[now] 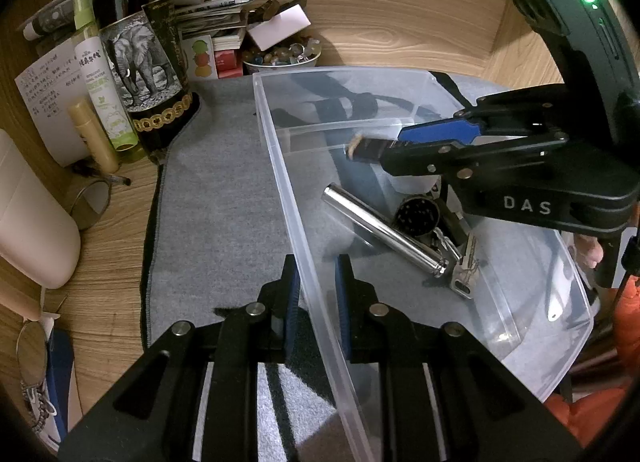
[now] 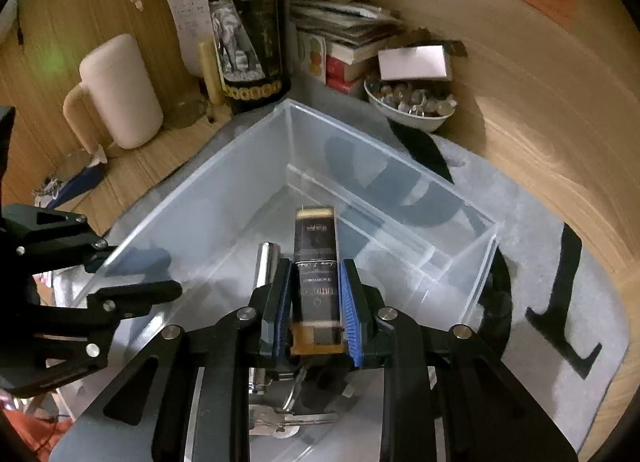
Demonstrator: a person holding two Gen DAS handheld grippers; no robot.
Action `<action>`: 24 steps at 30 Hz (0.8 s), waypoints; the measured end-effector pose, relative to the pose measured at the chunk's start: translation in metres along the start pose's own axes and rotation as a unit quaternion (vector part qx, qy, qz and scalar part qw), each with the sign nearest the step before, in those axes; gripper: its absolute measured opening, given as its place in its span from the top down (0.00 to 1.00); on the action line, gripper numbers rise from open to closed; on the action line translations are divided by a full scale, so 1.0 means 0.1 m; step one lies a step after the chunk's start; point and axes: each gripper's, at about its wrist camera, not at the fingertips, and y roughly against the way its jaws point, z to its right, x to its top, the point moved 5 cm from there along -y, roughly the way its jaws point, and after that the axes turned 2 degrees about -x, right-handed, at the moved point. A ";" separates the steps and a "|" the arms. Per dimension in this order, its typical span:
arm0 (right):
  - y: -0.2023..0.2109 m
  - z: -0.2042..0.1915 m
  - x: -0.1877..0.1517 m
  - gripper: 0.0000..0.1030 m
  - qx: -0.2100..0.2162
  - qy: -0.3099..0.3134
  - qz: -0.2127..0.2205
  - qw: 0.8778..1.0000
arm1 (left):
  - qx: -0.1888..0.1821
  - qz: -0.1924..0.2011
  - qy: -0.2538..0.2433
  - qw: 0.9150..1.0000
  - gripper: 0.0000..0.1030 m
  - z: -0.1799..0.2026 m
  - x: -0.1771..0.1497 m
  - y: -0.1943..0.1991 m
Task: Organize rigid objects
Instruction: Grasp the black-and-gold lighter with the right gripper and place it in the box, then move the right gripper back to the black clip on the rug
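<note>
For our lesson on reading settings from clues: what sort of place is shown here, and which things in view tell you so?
Most likely a cluttered desk or shelf nook in someone's home. Clues: a wine bottle beside a stack of books and papers, a bowl of glass beads, and wood-grain panels around the corner.

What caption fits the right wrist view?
Right gripper holds a dark rectangular block over the clear plastic bin, above a metal cylinder and keys.
</note>
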 end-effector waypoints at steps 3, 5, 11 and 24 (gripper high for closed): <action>0.00 0.00 0.01 0.79 0.002 -0.001 -0.002 1.000 | 0.000 0.000 0.000 1.000 0.85 -0.01 0.00 0.00; 0.00 0.00 0.01 0.78 -0.001 0.000 -0.002 1.000 | 0.000 0.000 0.000 1.000 0.85 -0.01 0.00 0.00; 0.12 0.04 0.02 0.67 -0.006 -0.002 0.016 1.000 | 0.000 0.000 0.000 1.000 0.85 -0.01 0.00 0.00; 0.67 0.23 0.01 0.46 -0.058 -0.008 0.084 0.995 | -0.001 0.000 0.000 1.000 0.85 -0.02 0.00 0.00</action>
